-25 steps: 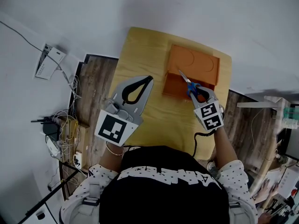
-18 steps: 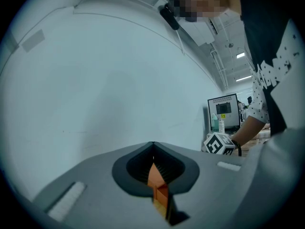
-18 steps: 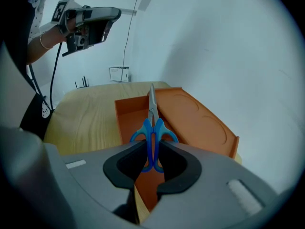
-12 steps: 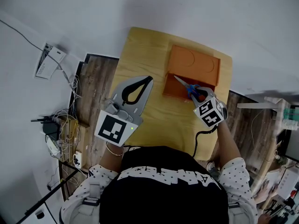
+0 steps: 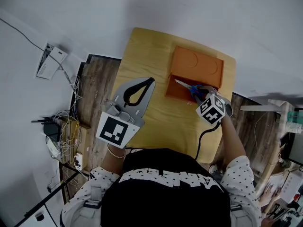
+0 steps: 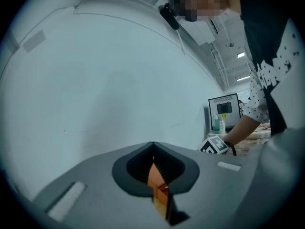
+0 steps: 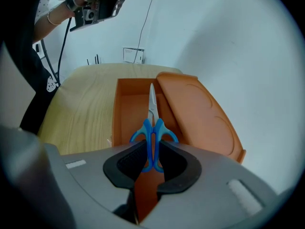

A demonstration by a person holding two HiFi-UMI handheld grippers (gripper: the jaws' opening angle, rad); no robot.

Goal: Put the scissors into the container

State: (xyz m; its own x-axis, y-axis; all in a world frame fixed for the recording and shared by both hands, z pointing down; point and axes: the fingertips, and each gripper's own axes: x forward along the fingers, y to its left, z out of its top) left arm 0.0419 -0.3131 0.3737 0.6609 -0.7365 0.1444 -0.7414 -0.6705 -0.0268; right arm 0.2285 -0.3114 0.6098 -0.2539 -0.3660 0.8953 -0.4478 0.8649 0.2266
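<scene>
Orange plastic fills most of what my right fingers look at: the open container (image 7: 125,109) sits on the pale wooden bench (image 5: 142,51), with its lid (image 7: 198,113) swung up and back on the side of the container away from me.

My right gripper (image 7: 151,162) points steeply down at the container. Its fingers are closed on the blue handles of the scissors (image 7: 152,128), with the pads pressing the two loops from either side. The scissors hang in the air with their blades together. The silver tip is aimed into the container's hollow, above its floor and close beside the inner edge of the lid. I cannot tell whether the tip touches anything.

My left gripper (image 5: 151,80) hovers over the bench to the left of the container, apart from it and roughly level. Its fingers are drawn together at the tips with nothing gripped between them. Through the narrow slit below the tips I see only a sliver of the container's orange wall. A marker cube (image 5: 211,109) rides on my right gripper, on the near side of the container.
</scene>
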